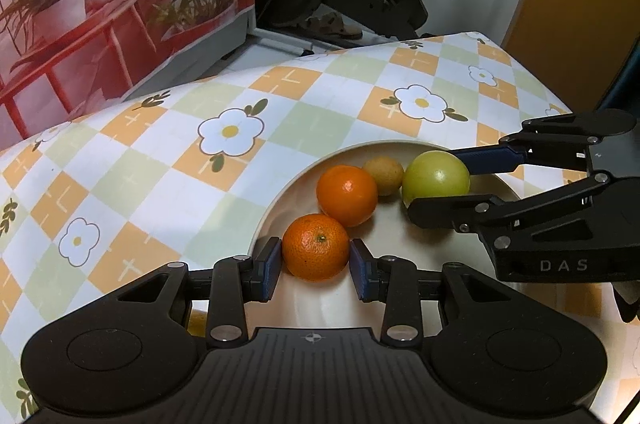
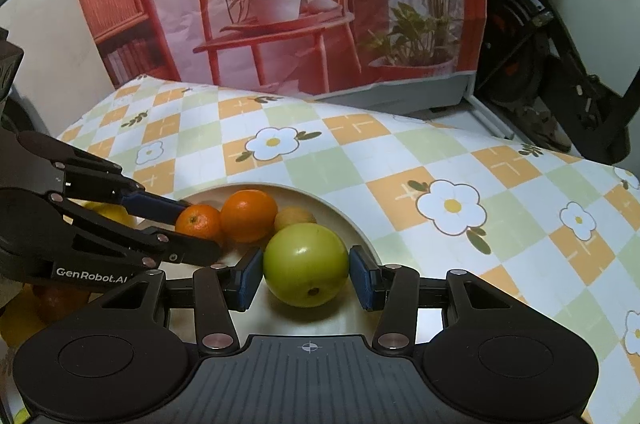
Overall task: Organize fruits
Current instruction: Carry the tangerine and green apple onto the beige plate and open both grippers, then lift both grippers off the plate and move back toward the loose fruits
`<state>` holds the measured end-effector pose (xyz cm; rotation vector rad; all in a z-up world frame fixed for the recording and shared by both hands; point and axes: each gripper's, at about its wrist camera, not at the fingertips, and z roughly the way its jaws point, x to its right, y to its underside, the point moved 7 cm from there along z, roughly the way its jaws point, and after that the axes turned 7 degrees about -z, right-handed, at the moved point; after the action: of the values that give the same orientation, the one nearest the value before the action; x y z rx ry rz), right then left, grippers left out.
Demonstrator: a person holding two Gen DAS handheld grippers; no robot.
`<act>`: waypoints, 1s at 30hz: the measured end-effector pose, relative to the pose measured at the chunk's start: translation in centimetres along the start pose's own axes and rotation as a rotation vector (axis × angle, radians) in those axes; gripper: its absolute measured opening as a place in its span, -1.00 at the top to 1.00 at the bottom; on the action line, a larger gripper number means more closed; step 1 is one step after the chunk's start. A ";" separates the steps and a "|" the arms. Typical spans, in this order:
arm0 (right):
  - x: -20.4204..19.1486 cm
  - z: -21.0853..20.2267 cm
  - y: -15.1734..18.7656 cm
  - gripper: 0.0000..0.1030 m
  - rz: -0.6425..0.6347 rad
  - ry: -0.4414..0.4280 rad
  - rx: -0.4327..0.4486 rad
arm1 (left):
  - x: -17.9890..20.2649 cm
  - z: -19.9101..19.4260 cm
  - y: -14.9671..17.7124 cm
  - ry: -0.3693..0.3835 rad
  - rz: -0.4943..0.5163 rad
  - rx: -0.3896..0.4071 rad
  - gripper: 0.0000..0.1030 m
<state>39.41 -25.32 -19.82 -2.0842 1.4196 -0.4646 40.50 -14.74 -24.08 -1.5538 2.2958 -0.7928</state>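
Both tongs are angled steeply down into a pale round bowl (image 1: 280, 191) on the flower-checked surface (image 1: 160, 151). A dimpled mandarin (image 1: 316, 247) is gripped between the blue pads of the left tongs (image 1: 315, 266). A smooth green apple (image 2: 306, 270) is clamped in the right tongs (image 2: 306, 278), right of an orange (image 1: 347, 194).

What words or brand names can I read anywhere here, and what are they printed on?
"DAS": on the black body of the right tongs, seen from the left wrist camera.
"GenRobot.AI": on the black body of the left tongs, seen from the right wrist camera.
No other readable text; the tablecloth carries only flowers.
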 end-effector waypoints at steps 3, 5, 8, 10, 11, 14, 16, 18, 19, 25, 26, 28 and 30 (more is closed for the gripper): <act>0.0 -0.1 0.1 0.15 0.000 -0.002 0.008 | 0.0 0.0 0.0 0.001 0.003 0.002 0.24; -0.1 -0.1 0.2 0.15 -0.006 0.004 0.007 | 0.0 0.0 0.0 -0.002 0.005 0.001 0.24; -0.3 -0.3 0.2 0.14 -0.028 0.019 0.003 | 0.1 -0.1 0.1 -0.013 0.012 0.001 0.24; -0.6 -0.5 0.2 0.12 -0.069 0.047 0.005 | 0.1 -0.4 0.2 -0.023 0.019 0.008 0.23; -0.9 -0.6 0.2 0.11 -0.095 0.062 0.008 | 0.0 -0.6 0.3 -0.026 0.021 0.012 0.23; -1.2 -1.0 0.4 0.09 -0.137 0.085 0.006 | -0.1 -1.0 0.4 -0.032 0.019 0.018 0.23; -1.3 -1.3 0.5 0.09 -0.140 0.096 0.005 | -0.2 -1.3 0.4 -0.040 0.014 0.024 0.23; -1.3 -1.8 0.4 0.09 -0.139 0.122 0.011 | -0.2 -1.9 0.3 -0.045 0.009 0.033 0.23; -1.3 -2.2 0.4 0.09 -0.136 0.133 0.020 | -0.3 -2.3 0.2 -0.048 0.005 0.040 0.23; -1.9 -5.6 0.0 -0.01 -0.126 0.181 0.124 | -1.3 -5.8 -0.6 -0.034 -0.039 0.091 0.22; -1.9 -6.3 -0.1 -0.09 -0.119 0.195 0.148 | -1.6 -6.5 -0.7 -0.034 -0.049 0.102 0.22; -2.1 -7.3 0.0 -0.16 -0.088 0.202 0.178 | -2.2 -7.9 -0.7 -0.038 -0.064 0.124 0.22; -2.3 -8.0 0.0 -0.16 -0.048 0.192 0.190 | -2.9 -9.5 -0.7 -0.040 -0.073 0.149 0.22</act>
<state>33.97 -25.28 -13.57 -1.9659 1.3737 -0.8062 37.51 -9.52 -16.20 -1.5799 2.1103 -0.9207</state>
